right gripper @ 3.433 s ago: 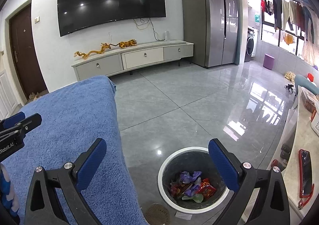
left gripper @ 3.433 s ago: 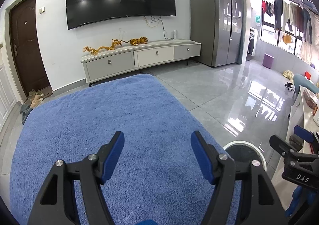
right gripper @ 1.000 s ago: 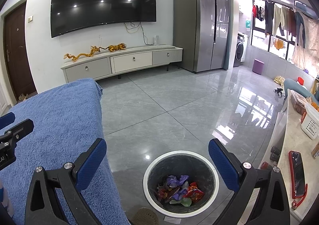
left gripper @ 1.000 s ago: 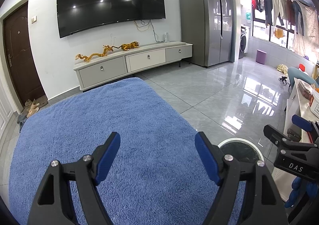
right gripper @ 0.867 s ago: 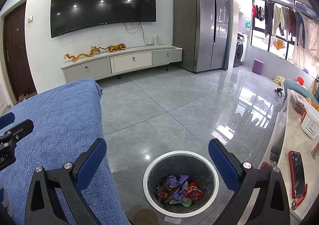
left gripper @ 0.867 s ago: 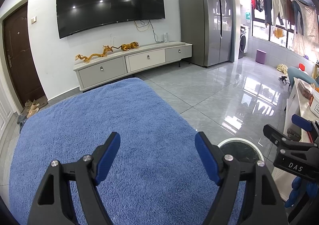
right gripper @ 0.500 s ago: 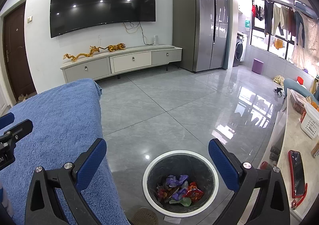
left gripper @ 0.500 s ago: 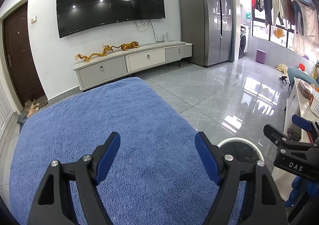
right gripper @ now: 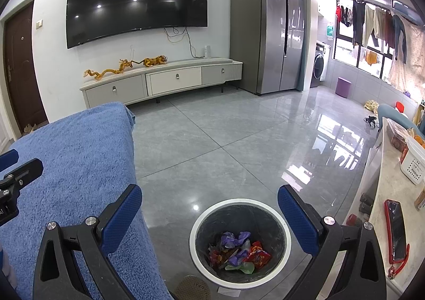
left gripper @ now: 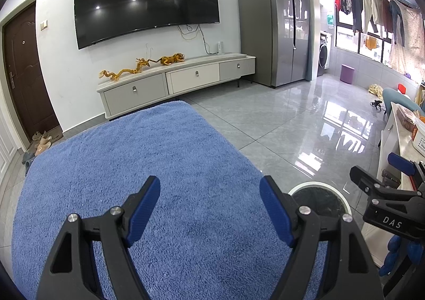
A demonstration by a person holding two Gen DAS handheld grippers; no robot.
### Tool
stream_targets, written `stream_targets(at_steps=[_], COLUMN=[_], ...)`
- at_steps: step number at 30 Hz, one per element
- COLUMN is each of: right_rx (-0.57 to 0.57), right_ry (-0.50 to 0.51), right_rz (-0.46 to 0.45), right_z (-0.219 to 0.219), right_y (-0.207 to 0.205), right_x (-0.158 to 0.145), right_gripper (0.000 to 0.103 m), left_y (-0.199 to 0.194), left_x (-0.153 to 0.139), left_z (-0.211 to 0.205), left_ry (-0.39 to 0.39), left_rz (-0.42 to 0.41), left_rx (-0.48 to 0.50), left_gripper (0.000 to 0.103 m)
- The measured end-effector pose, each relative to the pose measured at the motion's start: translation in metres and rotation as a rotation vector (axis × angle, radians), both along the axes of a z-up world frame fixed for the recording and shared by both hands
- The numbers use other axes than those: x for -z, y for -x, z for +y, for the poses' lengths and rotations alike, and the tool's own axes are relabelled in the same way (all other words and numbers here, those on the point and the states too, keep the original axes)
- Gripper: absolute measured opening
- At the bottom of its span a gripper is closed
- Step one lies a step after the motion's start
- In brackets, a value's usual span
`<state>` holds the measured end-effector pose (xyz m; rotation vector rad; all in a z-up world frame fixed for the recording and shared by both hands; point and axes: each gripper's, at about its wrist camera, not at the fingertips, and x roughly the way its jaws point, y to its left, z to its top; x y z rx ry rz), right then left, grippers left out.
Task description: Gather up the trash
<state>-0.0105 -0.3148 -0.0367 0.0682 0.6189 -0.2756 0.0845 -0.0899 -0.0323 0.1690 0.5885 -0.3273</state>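
Note:
A round bin with a white rim (right gripper: pixel 195 223) stands on the grey floor just right of the blue-towelled table (right gripper: pixel 74 156). Several crumpled wrappers (right gripper: pixel 236 249), purple, red and green, lie inside it. My right gripper (right gripper: pixel 208 209) is open and empty, held above the bin. My left gripper (left gripper: pixel 209 199) is open and empty over the blue towel (left gripper: pixel 132 167); no trash shows on the towel. The bin's rim (left gripper: pixel 342 199) shows at the lower right of the left wrist view, with the right gripper's finger (left gripper: pixel 382 191) beside it.
A white counter (right gripper: pixel 393 193) at the right holds a red-cased phone (right gripper: pixel 395 228) and containers. A TV cabinet (right gripper: pixel 162 82), a wall TV and a grey fridge (right gripper: pixel 268 31) stand at the far wall. Glossy floor (right gripper: pixel 239 135) lies between.
Since 3.4 s ago both grippers have risen a little, so the view sits higher. Over the last second nothing has visibly moved.

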Motion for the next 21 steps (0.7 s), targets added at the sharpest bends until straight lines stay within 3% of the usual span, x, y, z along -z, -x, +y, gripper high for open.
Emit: stream_targets(at_steps=[21], right_rx=[0.0], right_ry=[0.0], right_rz=[0.004], right_z=[0.0], right_y=[0.0013], right_x=[0.0025], right_gripper=[0.103], left_y=[0.0032], left_x=[0.0053], left_z=[0.0001], left_ry=[-0.001], left_rz=[0.008], left_rx=[0.004], left_gripper=[0.076])
